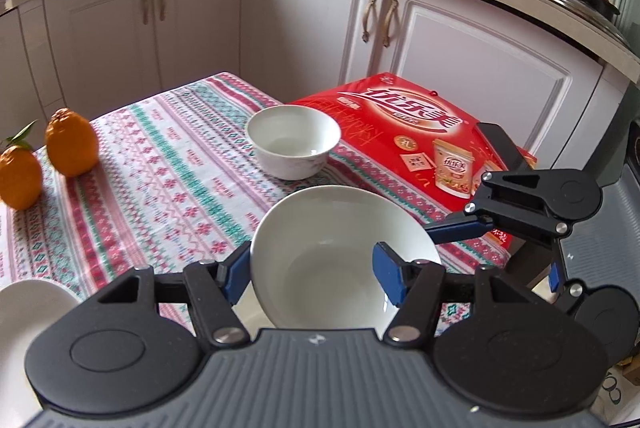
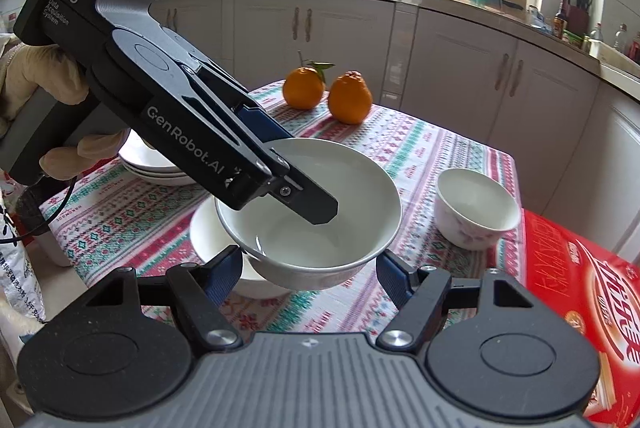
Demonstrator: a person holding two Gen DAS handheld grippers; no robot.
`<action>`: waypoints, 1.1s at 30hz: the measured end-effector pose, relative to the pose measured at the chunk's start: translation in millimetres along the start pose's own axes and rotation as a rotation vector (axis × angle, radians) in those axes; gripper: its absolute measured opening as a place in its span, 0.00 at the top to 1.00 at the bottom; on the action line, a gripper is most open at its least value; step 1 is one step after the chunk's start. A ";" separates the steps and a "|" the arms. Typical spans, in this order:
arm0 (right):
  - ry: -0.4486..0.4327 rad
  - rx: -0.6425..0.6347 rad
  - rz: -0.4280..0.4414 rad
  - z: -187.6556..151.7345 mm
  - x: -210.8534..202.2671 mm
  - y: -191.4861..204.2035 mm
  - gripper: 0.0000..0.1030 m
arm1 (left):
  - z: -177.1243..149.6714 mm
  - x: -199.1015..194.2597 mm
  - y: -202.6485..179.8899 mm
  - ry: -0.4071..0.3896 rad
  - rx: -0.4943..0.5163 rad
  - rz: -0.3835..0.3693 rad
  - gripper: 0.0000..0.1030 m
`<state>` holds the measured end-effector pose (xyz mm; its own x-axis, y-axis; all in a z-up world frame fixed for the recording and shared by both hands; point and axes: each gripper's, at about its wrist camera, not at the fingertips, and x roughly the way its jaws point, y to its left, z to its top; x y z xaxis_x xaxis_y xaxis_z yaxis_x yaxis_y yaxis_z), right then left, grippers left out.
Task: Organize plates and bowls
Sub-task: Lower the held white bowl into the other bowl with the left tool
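Held bowl: a white bowl (image 2: pixel 310 212) is lifted clear of the tablecloth (image 1: pixel 160 164), tilted, above another white dish (image 2: pixel 208 232).
Left gripper (image 1: pixel 312 272): clamped on the bowl's rim, one finger (image 2: pixel 308 202) inside, the other outside the wall.
Right gripper (image 2: pixel 310 268): its fingers sit on either side of the bowl's base; whether the pads press on it I cannot tell, though the gap is narrow.
Nearby: a small bowl (image 1: pixel 293 141) stands beyond, beside a red carton (image 1: pixel 404 140); two oranges (image 1: pixel 71 142) sit at the far edge.
Right view only: stacked plates (image 2: pixel 154 166) behind the left gripper, and a gloved hand (image 2: pixel 48 88) on its handle.
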<state>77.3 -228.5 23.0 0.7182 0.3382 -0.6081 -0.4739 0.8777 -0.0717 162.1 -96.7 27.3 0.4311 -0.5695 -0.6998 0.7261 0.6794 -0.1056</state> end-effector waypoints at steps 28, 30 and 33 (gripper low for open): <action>0.084 -0.007 0.062 11.8 42.8 25.4 0.24 | -31.6 2.4 38.2 0.023 -0.076 0.012 0.39; 0.084 -0.005 0.063 11.5 43.4 24.8 0.24 | -32.0 4.9 38.7 0.027 -0.077 0.015 0.39; 0.087 -0.003 0.062 11.4 44.4 23.5 0.24 | -33.6 5.9 39.3 0.031 -0.078 0.016 0.39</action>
<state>103.9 -189.0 3.3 0.6405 0.3606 -0.6780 -0.5176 0.8550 -0.0342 175.2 -57.8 -4.8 0.4246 -0.5448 -0.7231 0.6747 0.7230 -0.1486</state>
